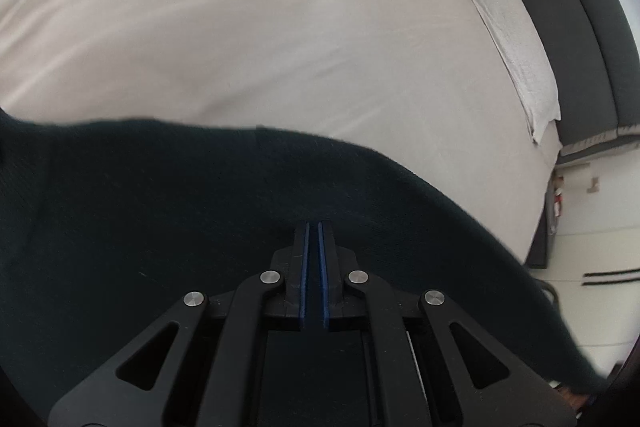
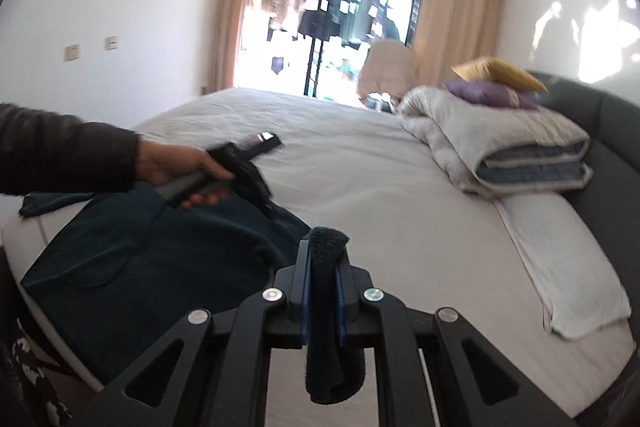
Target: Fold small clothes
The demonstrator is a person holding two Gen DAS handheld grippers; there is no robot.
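Note:
A dark teal garment (image 2: 140, 259) lies spread over the near left corner of the bed (image 2: 380, 187). My right gripper (image 2: 322, 243) is raised above the bed and shut on a bunched fold of the garment, which hangs back between its fingers. A hand in a dark sleeve (image 2: 172, 163) holds my left gripper (image 2: 270, 209), pointed down at the garment's far edge. In the left wrist view the left gripper (image 1: 314, 225) has its pads almost together, with the garment (image 1: 160, 207) right under and around the tips, seemingly pinched.
A folded quilt (image 2: 500, 147) with a yellow cushion (image 2: 496, 71) and a purple cushion (image 2: 484, 93) sits by the grey headboard (image 2: 608, 147). A flat white pillow (image 2: 560, 267) lies on the right. A small dark object (image 2: 262, 141) rests mid-bed. White sheet (image 1: 280, 27) stretches beyond the garment.

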